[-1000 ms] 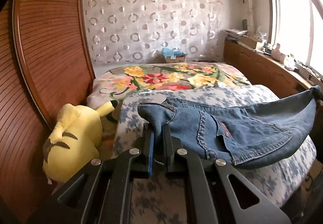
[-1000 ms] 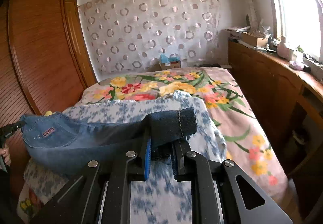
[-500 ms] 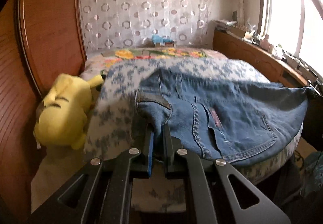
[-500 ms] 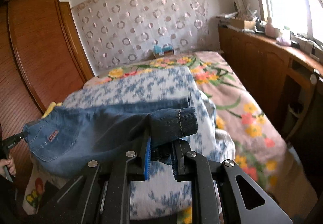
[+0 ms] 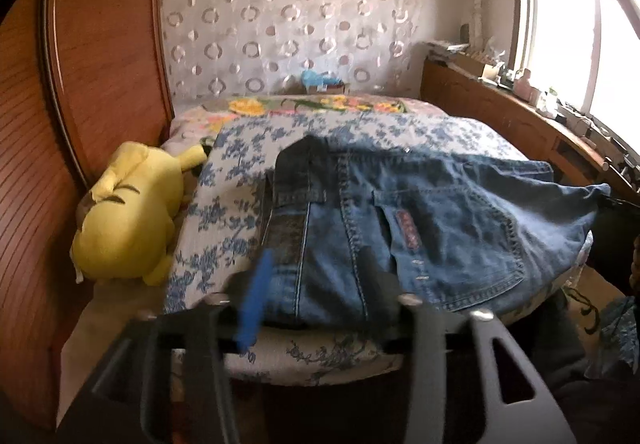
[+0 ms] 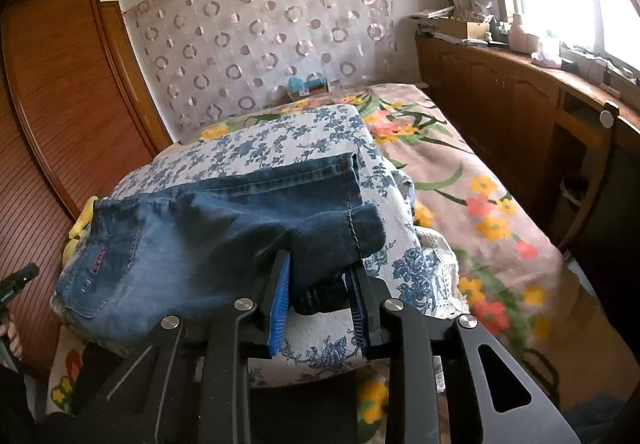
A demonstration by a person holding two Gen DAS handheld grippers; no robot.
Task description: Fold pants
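The blue jeans [image 5: 440, 212] lie folded across a blue-flowered quilt [image 5: 240, 180] on the bed, back pocket up. My left gripper [image 5: 316, 280] is at the waistband end. Its jaws are opening and blurred, with the denim edge between them and the pads off the cloth. In the right wrist view the jeans [image 6: 200, 236] reach to the leg hems. My right gripper [image 6: 320, 288] is opening too, and the hem cuff hangs loosely between its fingers. The left gripper [image 6: 20, 276], with a hand, shows at that view's left edge.
A yellow plush toy [image 5: 128, 212] lies left of the quilt against the wooden wardrobe [image 5: 80, 84]. The bed's flowered cover [image 6: 480, 184] stretches to the right, beside low wooden cabinets [image 6: 500, 100] under the window. A tissue box [image 5: 324, 82] sits at the head.
Both grippers came down and forward, laying the lifted jeans flat on the quilt. Both sets of jaws, shut on the denim before, have parted, the left widely.
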